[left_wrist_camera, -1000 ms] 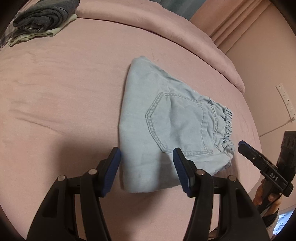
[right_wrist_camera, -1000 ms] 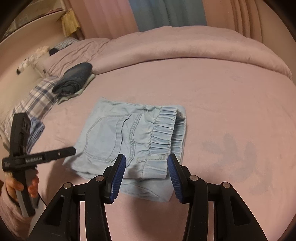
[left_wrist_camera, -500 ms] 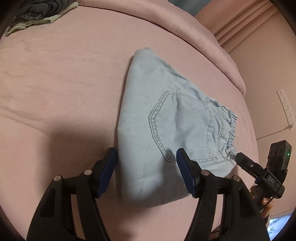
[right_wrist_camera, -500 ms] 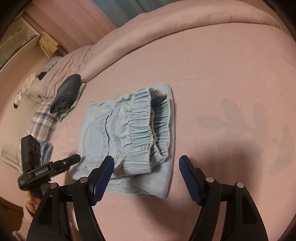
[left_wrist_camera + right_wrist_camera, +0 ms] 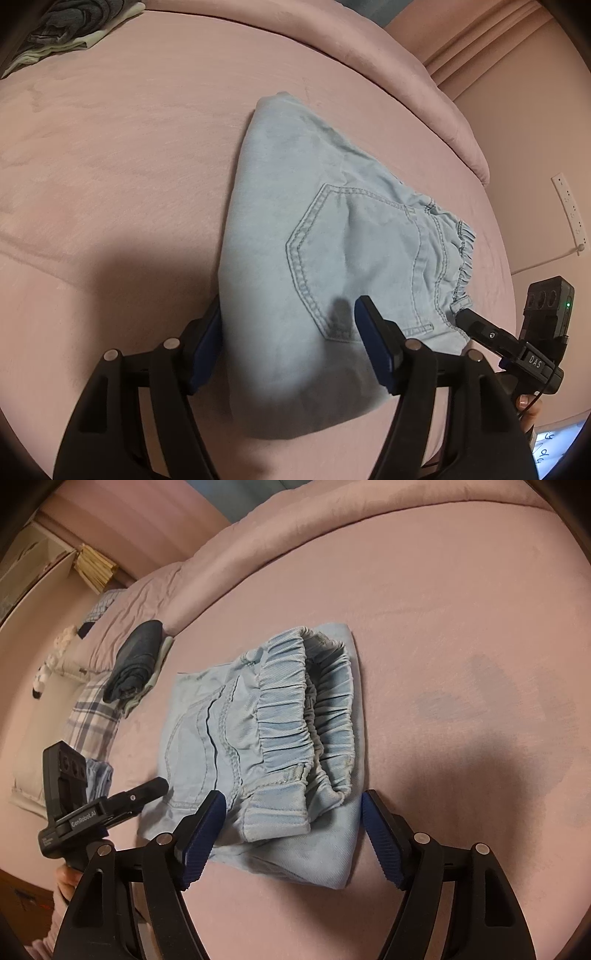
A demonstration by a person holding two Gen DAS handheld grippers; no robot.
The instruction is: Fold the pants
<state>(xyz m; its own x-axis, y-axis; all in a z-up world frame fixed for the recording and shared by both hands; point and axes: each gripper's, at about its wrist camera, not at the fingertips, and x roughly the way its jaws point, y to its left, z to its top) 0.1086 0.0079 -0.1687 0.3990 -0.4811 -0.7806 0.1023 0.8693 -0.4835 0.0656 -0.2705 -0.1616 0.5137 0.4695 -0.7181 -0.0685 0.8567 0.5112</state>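
Observation:
Light blue denim pants (image 5: pixel 332 266) lie folded into a compact stack on the pink bed, back pocket up; the right wrist view shows them (image 5: pixel 266 738) with the elastic waistband facing me. My left gripper (image 5: pixel 291 339) is open, its jaws straddling the near folded edge, the left pad under or against that edge. My right gripper (image 5: pixel 293 830) is open wide, its jaws on either side of the waistband corner. Each gripper also shows in the other's view: the right one (image 5: pixel 509 343) and the left one (image 5: pixel 110 808).
A pile of folded dark and pale clothes (image 5: pixel 136 661) lies at the far side of the bed, seen also in the left wrist view (image 5: pixel 74 33). Plaid pillows (image 5: pixel 92 716) lie to the left. A rolled pink duvet (image 5: pixel 332 48) runs along the back. A wall socket strip (image 5: pixel 570 210) is at right.
Both grippers have moved in close to the folded pants. The right gripper has opened wider and swung toward the waistband end. The left gripper has lowered onto the near edge.

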